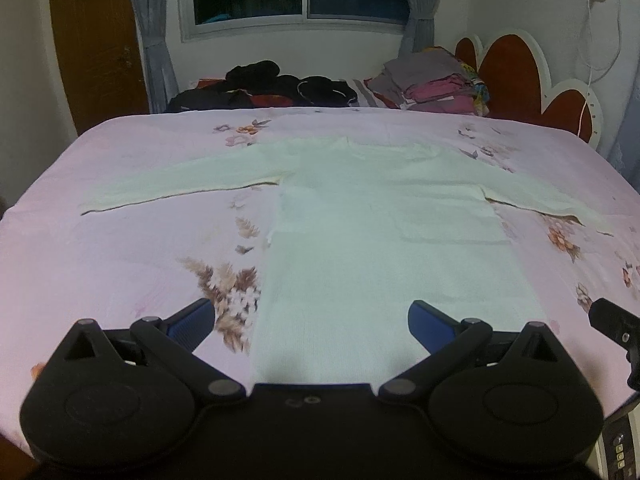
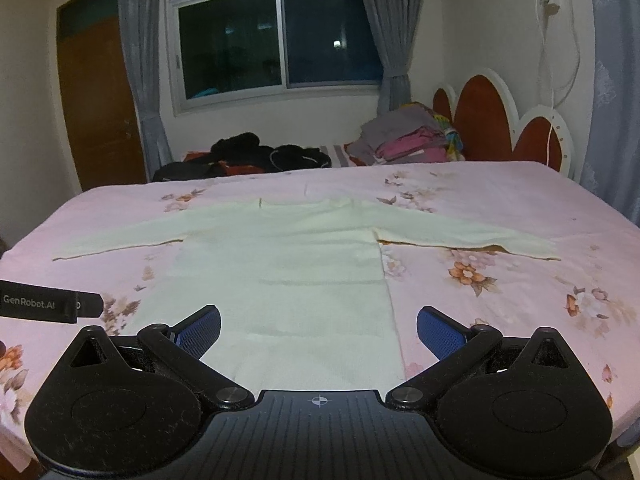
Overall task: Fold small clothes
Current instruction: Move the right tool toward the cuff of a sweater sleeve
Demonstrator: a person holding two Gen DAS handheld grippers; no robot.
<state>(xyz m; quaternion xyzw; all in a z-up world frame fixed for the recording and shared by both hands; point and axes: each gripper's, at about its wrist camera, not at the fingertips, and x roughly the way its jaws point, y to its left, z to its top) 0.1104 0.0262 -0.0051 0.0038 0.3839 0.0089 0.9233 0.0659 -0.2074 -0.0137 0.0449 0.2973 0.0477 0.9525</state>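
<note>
A cream long-sleeved knit top (image 1: 380, 216) (image 2: 280, 256) lies flat on the pink floral bedsheet, both sleeves spread out sideways, hem toward me. My left gripper (image 1: 310, 320) hovers open over the hem's left half, blue pads wide apart, nothing between them. My right gripper (image 2: 319, 326) stands open above the hem's right half, also holding nothing. Each gripper shows in the other's view: the right one (image 1: 616, 328) at the right edge, the left one (image 2: 52, 306) at the left edge.
The pink floral bedsheet (image 1: 120, 264) (image 2: 500, 300) covers the bed. At the far side lie a dark clothes heap (image 1: 272, 88) (image 2: 256, 156) and a stack of folded clothes (image 1: 436, 84) (image 2: 412, 140) by the red headboard (image 1: 516, 72). A window and curtains stand behind.
</note>
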